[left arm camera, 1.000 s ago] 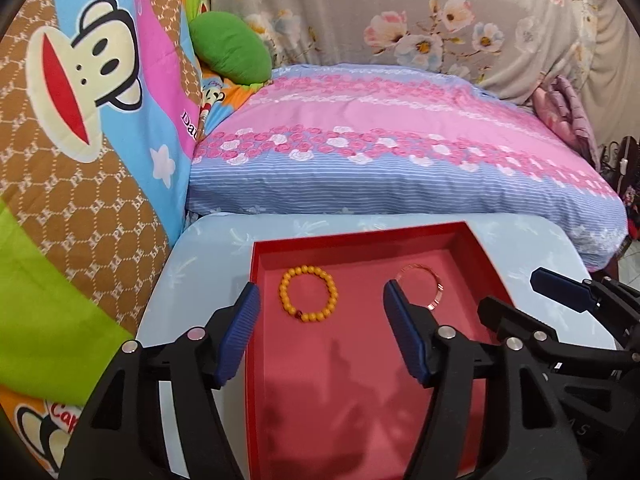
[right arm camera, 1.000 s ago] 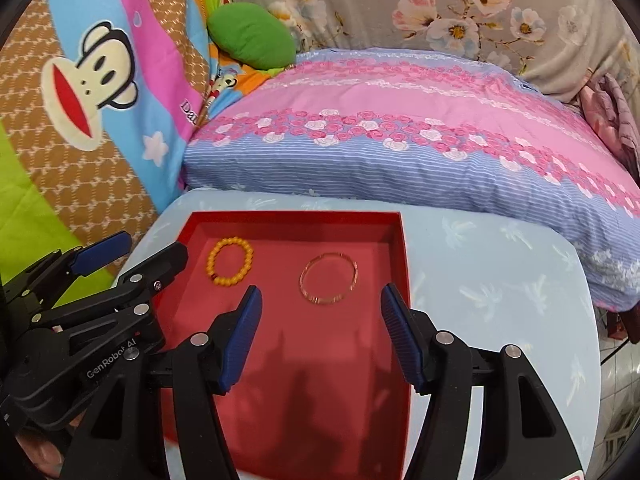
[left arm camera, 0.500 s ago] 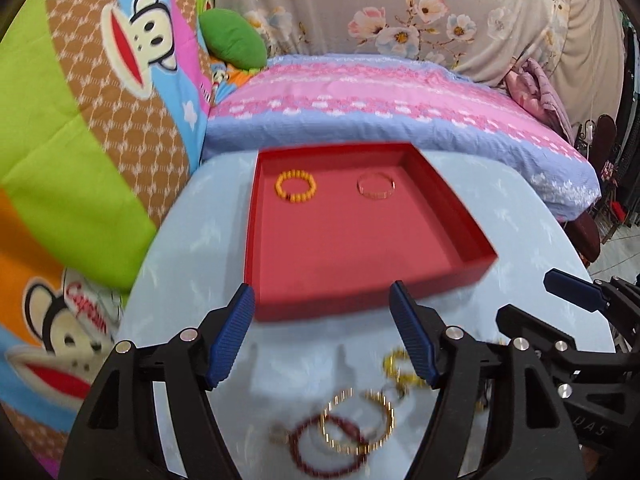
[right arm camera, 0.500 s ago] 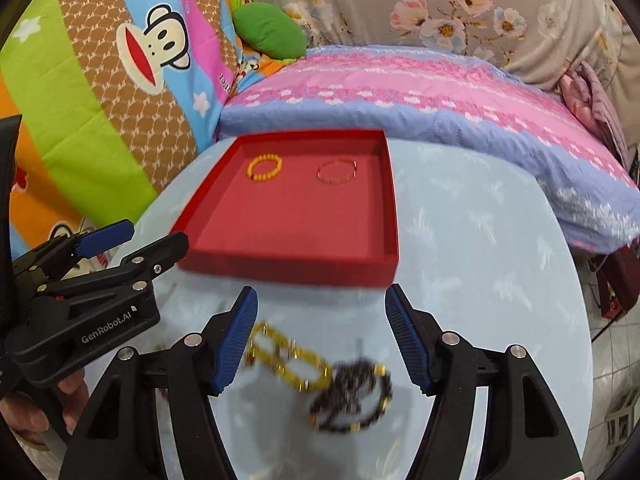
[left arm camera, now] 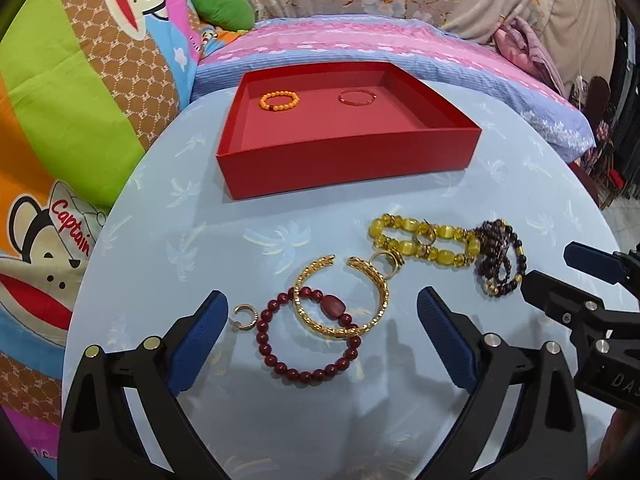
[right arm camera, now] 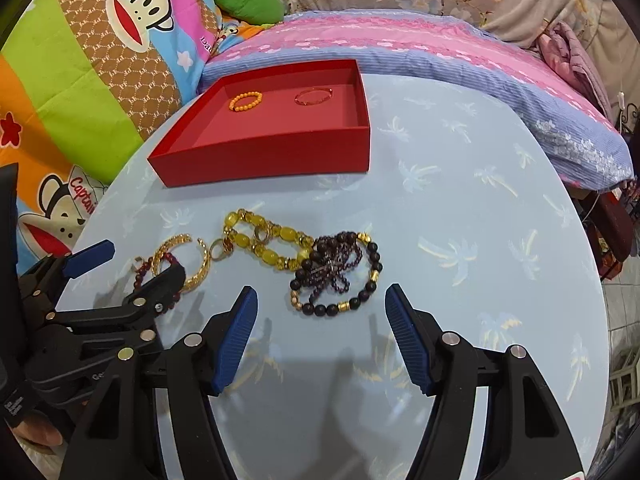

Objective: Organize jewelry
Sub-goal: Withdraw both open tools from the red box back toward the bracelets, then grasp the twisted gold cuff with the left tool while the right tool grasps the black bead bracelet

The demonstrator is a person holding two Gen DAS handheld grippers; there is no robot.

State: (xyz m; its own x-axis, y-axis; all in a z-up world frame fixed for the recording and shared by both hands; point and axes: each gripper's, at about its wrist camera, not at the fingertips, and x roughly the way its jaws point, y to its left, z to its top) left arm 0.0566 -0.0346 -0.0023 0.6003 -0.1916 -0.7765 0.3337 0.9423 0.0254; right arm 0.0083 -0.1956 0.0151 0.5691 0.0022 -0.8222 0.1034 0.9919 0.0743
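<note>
A red tray [left arm camera: 348, 160] [right arm camera: 264, 154] stands at the far side of the round table and holds an orange bead bracelet [left arm camera: 279, 101] [right arm camera: 245, 102] and a thin bangle [left arm camera: 357, 97] [right arm camera: 313, 96]. Loose jewelry lies in front of it. My left gripper [left arm camera: 320, 340] is open just short of a dark red bead bracelet [left arm camera: 308, 340] and a gold cuff [left arm camera: 340, 300]; a small gold earring [left arm camera: 243, 317] lies at its left finger. My right gripper [right arm camera: 320, 336] is open just short of a dark purple bead bracelet [right arm camera: 336, 276], which touches a yellow bead bracelet [right arm camera: 266, 238] [left arm camera: 424, 240].
The table [right arm camera: 460, 220] has a pale blue palm-print cloth. A pink and blue striped cushion [right arm camera: 400, 48] lies behind it, a cartoon monkey blanket [left arm camera: 80, 80] to the left. A gold ring [left arm camera: 386, 262] lies between the cuff and the yellow bracelet.
Both grippers have drawn back and away from the tray toward the near side of the table. The loose jewelry pile has come into view. Both stayed open.
</note>
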